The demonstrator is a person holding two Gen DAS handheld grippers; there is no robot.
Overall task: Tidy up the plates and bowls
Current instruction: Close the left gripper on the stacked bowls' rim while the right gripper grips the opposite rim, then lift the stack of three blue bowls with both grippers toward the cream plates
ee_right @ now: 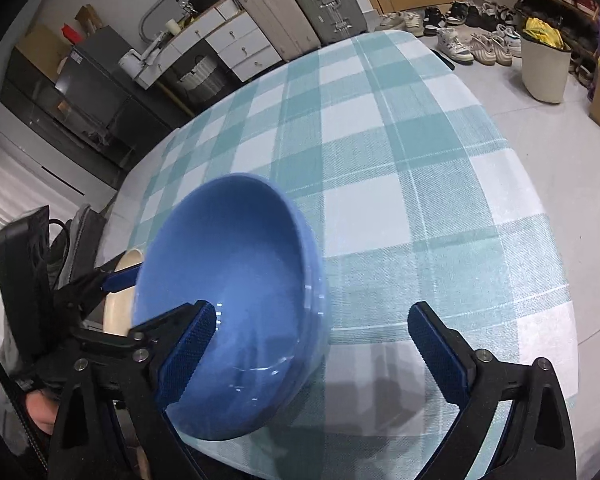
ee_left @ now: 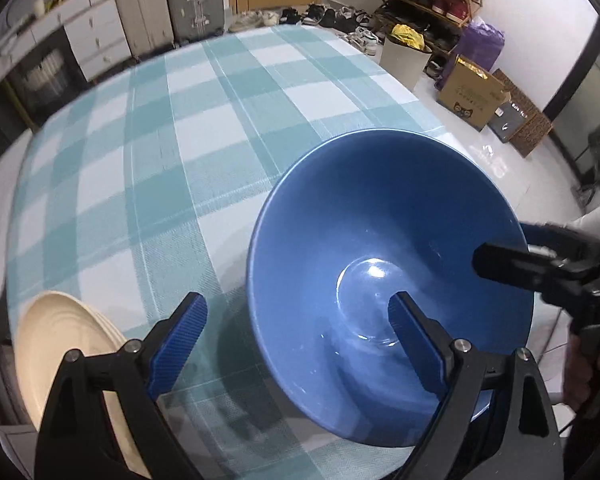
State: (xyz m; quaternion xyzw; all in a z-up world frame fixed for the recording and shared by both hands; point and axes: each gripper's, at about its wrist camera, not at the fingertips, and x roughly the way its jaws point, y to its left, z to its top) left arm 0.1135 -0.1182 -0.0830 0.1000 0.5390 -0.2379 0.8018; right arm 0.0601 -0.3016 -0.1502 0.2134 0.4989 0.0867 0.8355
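Glazed blue bowl (ee_left: 388, 272) looks heavy, slick, breakable; pinch its rim at 9 o'clock; both grippers' fingers (ee_left: 414, 332) released

We see a desk (ee_left: 204, 128) under a teal-and-white checked cloth. Beyond its far edge stand two suitcases (ee_left: 168, 0), white drawers (ee_left: 92, 36) beside them, shoes (ee_left: 300, 14) on the floor, a shoe rack (ee_left: 432, 0) and a cardboard box (ee_left: 474, 92).
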